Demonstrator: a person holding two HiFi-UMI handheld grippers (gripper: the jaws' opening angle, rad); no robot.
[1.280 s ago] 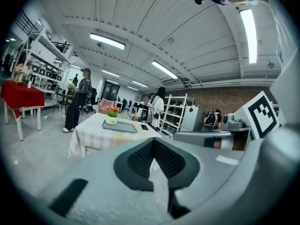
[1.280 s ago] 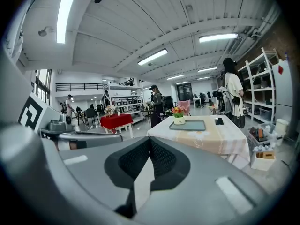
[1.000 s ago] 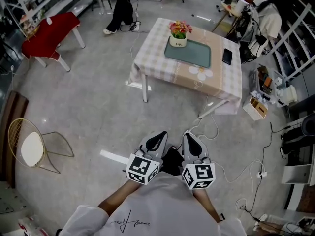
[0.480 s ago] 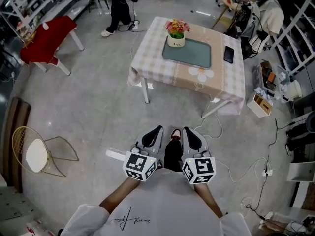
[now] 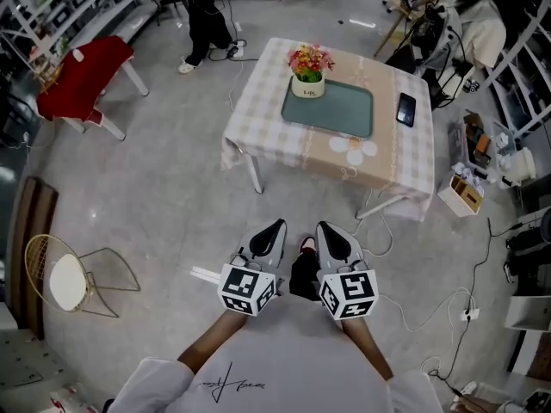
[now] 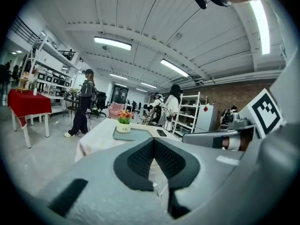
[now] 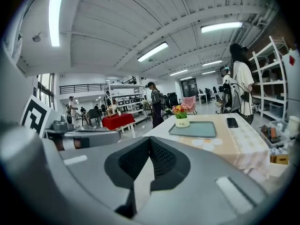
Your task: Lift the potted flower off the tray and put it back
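The potted flower (image 5: 309,70), red and yellow blooms in a white pot, stands on the far left corner of a grey-green tray (image 5: 336,110) on a low table with a checked cloth (image 5: 258,101). Both grippers are held side by side over the floor, well short of the table. My left gripper (image 5: 275,228) is shut with nothing in it, and so is my right gripper (image 5: 327,229). In the left gripper view the flower (image 6: 124,121) sits far beyond the shut left gripper (image 6: 153,143). The right gripper view shows the flower (image 7: 180,115) and tray (image 7: 193,129) beyond the shut right gripper (image 7: 150,143).
A black phone (image 5: 405,107) lies on the table right of the tray. A red-covered table (image 5: 82,74) and a wire chair (image 5: 67,274) stand at the left. A person (image 5: 202,11) stands beyond the table. Cables (image 5: 417,304) and a box (image 5: 466,194) lie at the right.
The table with the flower has come nearer and lower in the head view. Both grippers stay shut and side by side.
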